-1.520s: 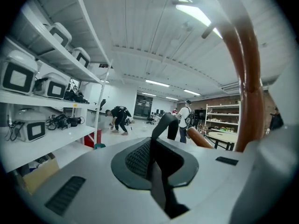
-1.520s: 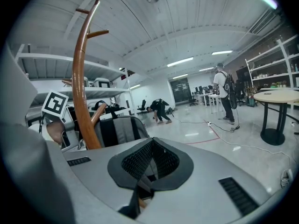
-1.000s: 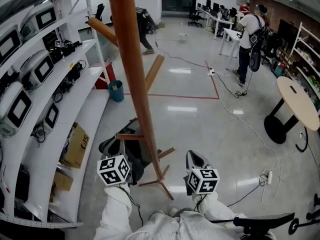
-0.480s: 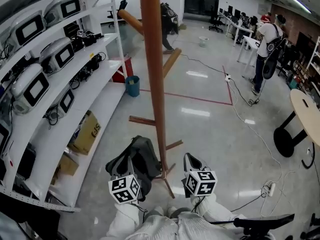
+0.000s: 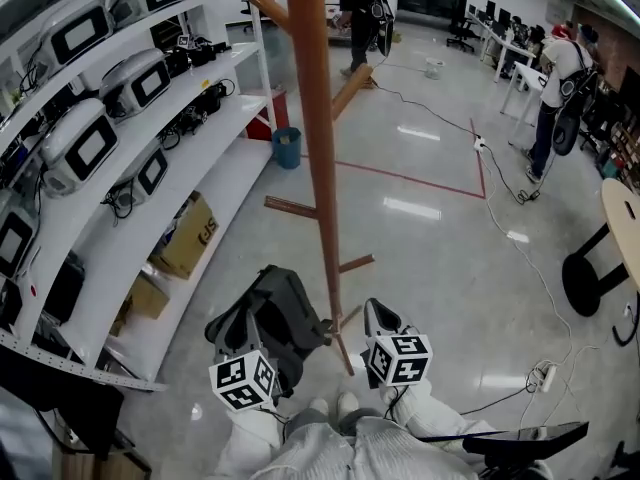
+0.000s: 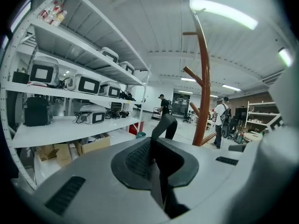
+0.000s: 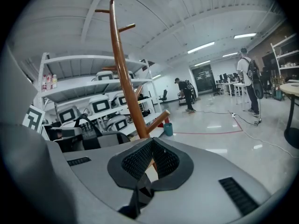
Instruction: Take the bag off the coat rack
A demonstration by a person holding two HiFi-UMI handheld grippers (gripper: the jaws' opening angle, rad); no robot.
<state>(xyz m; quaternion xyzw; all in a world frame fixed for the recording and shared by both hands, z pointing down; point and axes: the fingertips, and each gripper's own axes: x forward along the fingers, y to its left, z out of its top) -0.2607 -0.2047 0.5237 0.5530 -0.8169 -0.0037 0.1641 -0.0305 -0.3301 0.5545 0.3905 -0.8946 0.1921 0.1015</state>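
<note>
The brown wooden coat rack [image 5: 318, 148] rises just ahead of me, and its pegs in view are bare. The dark grey bag [image 5: 270, 316] is off the pegs and sits low beside the foot of the rack. My left gripper [image 6: 153, 146] is shut on the bag's black strap [image 6: 164, 124], which runs up out of its jaws. Its marker cube [image 5: 240, 380] shows right behind the bag. My right gripper [image 5: 378, 318] is beside the pole's foot with its tips together and nothing in them. In the right gripper view, the bag [image 7: 96, 139] hangs to the left of the rack [image 7: 125, 85].
White shelves [image 5: 190, 133] with boxy screen devices run along the left, with cardboard boxes [image 5: 188, 240] under them. A blue bin [image 5: 287, 148] stands behind the rack. Cables [image 5: 520, 268] and a power strip [image 5: 545, 376] lie on the floor at right. People [image 5: 558, 78] stand far back.
My head has swung left, so more of the shelves show. The bag and my left gripper have come down and nearer to me, clear of the rack's legs. The right gripper has kept its place.
</note>
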